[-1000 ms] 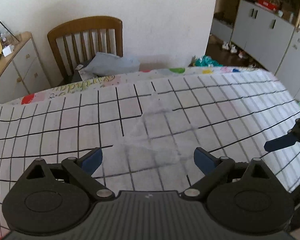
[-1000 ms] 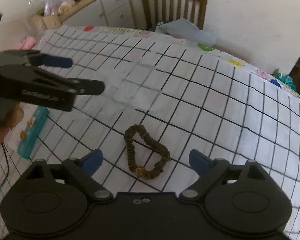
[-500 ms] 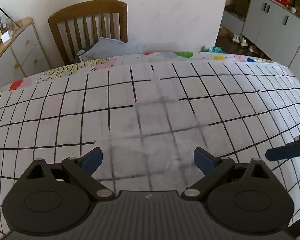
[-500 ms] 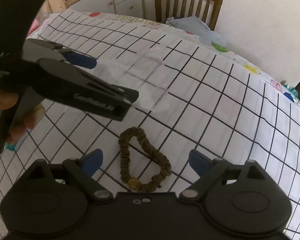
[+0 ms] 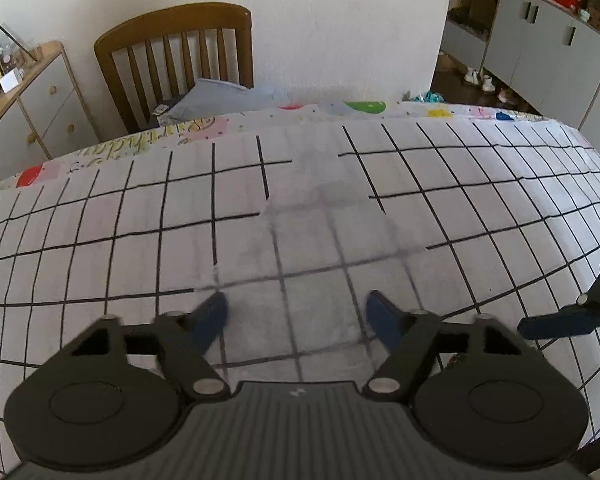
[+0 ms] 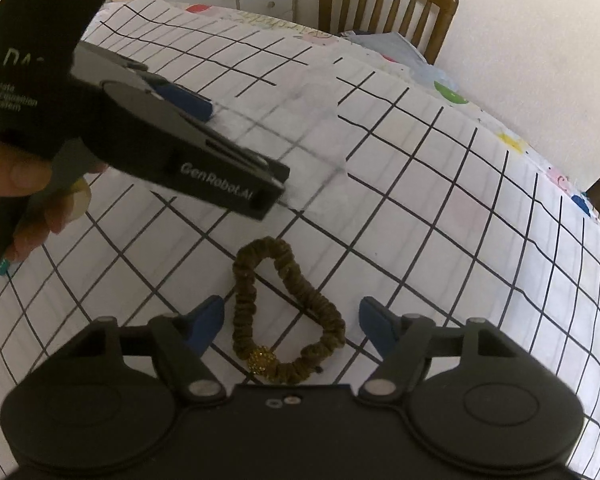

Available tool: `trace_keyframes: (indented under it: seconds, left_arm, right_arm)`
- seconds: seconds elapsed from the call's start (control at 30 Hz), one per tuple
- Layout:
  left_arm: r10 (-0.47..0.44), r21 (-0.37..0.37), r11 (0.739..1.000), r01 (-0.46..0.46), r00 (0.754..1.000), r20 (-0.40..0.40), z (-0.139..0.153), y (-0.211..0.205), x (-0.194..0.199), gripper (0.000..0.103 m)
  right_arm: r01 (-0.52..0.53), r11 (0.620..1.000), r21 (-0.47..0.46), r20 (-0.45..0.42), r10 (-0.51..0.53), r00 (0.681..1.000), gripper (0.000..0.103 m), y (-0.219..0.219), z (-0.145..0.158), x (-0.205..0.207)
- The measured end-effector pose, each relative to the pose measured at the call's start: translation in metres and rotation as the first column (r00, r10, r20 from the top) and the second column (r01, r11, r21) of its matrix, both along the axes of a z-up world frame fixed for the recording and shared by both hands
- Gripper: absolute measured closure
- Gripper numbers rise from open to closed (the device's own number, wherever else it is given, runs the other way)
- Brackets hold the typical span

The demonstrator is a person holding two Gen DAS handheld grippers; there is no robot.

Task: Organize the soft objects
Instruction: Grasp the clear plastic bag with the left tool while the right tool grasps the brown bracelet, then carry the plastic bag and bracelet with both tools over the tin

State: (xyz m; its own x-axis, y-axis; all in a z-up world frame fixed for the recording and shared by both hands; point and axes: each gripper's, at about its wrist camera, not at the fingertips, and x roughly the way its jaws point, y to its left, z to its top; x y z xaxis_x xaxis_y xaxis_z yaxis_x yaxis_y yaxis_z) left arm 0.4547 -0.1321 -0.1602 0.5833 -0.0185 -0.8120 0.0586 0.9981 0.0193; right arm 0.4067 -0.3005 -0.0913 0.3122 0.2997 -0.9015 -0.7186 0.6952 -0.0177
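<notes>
A thin see-through white cloth [image 5: 311, 240] lies flat on the checked tablecloth; the grid lines show faintly through it. It also shows in the right wrist view [image 6: 303, 128]. My left gripper [image 5: 296, 320] is open, low over the cloth's near edge, fingers on either side of it. An olive-brown scrunchie [image 6: 284, 312] with a gold bead lies on the tablecloth. My right gripper [image 6: 292, 320] is open, with the scrunchie between its fingers. The left gripper's body [image 6: 172, 148] is just beyond the scrunchie.
A wooden chair [image 5: 176, 60] with a grey cushion [image 5: 220, 100] stands at the table's far edge. A chest of drawers [image 5: 24, 108] stands at the left. Grey cabinets [image 5: 547, 40] stand at the back right. The right gripper's fingertip [image 5: 555, 324] shows at the right edge.
My left gripper has moved forward and down onto the cloth's near edge, and its fingers have narrowed. My right gripper has come down closer around the scrunchie.
</notes>
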Motion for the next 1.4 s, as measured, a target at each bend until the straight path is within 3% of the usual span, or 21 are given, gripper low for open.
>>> trace_keyframes:
  seconds: [0.07, 0.13, 0.17, 0.23, 0.27, 0.33, 0.4, 0.73, 1.0, 1.4]
  left_arm:
    - [0.000, 0.000, 1.000, 0.000, 1.000, 0.009, 0.002, 0.001, -0.001, 0.052]
    - [-0.019, 0.002, 1.000, 0.019, 1.000, 0.021, 0.004, 0.000, -0.002, 0.075]
    - [-0.026, 0.001, 1.000, 0.026, 0.999, 0.022, 0.004, 0.001, -0.003, 0.077]
    - [-0.032, -0.007, 0.999, 0.032, 0.999, 0.025, 0.005, 0.003, -0.004, 0.094]
    - [-0.032, -0.019, 0.999, 0.033, 0.999, 0.025, 0.004, 0.005, -0.005, 0.095]
    - [-0.026, -0.033, 0.999, 0.027, 0.999, 0.029, 0.004, 0.011, -0.006, 0.098]
    - [-0.019, -0.046, 0.999, 0.021, 0.999, 0.042, 0.006, 0.017, -0.010, 0.100]
    - [-0.025, -0.075, 0.997, 0.031, 0.996, 0.081, 0.031, 0.041, -0.033, 0.100]
    - [-0.040, -0.100, 0.994, 0.052, 0.992, 0.117, 0.065, 0.050, -0.060, 0.100]
    - [-0.061, -0.119, 0.990, 0.078, 0.988, 0.143, 0.115, 0.063, -0.117, 0.100]
  right_arm:
    - [-0.006, 1.000, 0.007, 0.005, 0.006, 1.000, 0.038, 0.001, 0.001, -0.002]
    - [-0.015, 1.000, 0.009, 0.010, 0.015, 1.000, 0.046, 0.002, 0.003, -0.005]
    - [-0.019, 1.000, 0.011, 0.012, 0.019, 1.000, 0.048, 0.002, 0.003, -0.006]
    - [-0.025, 1.000, 0.017, 0.019, 0.024, 1.000, 0.059, 0.002, 0.004, -0.008]
    - [-0.026, 0.999, 0.019, 0.026, 0.026, 0.999, 0.064, 0.002, 0.005, -0.009]
    - [-0.021, 1.000, 0.020, 0.033, 0.021, 0.999, 0.086, 0.001, 0.006, -0.010]
    - [-0.013, 1.000, 0.019, 0.039, 0.012, 0.999, 0.088, 0.000, 0.006, -0.011]
    - [0.078, 0.991, 0.111, 0.071, -0.086, 0.994, 0.089, -0.026, 0.033, -0.010]
    - [0.104, 0.979, 0.177, 0.100, -0.123, 0.987, 0.089, -0.037, 0.073, -0.023]
    - [0.119, 0.967, 0.224, 0.110, -0.146, 0.983, 0.089, -0.027, 0.131, -0.087]
